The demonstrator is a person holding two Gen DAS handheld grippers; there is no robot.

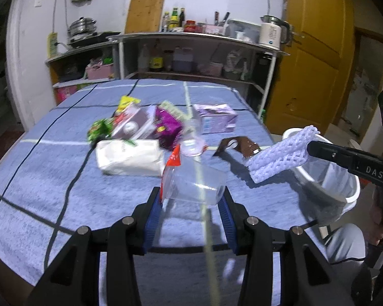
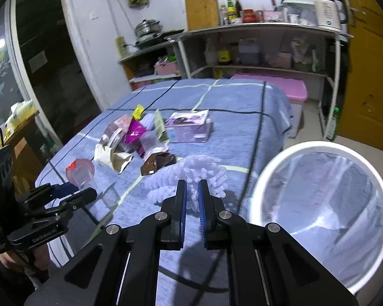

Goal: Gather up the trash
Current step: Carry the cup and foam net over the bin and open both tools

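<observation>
My left gripper (image 1: 191, 193) is shut on a clear plastic cup (image 1: 195, 185) with a red torn seal, held above the blue tablecloth; it also shows in the right wrist view (image 2: 80, 173). My right gripper (image 2: 192, 187) is shut on a lavender foam net (image 2: 189, 176) and holds it left of the white trash bin (image 2: 321, 204). In the left wrist view the foam net (image 1: 278, 156) hangs beside the bin (image 1: 326, 178). A pile of trash lies mid-table: a white bag (image 1: 129, 156), a purple wrapper (image 1: 167, 126), a green wrapper (image 1: 99, 128), a brown wrapper (image 1: 240, 145).
A purple carton (image 1: 215, 118) lies behind the pile. The table with the blue cloth (image 1: 51, 178) ends at the right beside the bin. Shelves with bottles and a kettle (image 1: 270, 33) stand behind. A yellow door (image 1: 314, 51) is at the right.
</observation>
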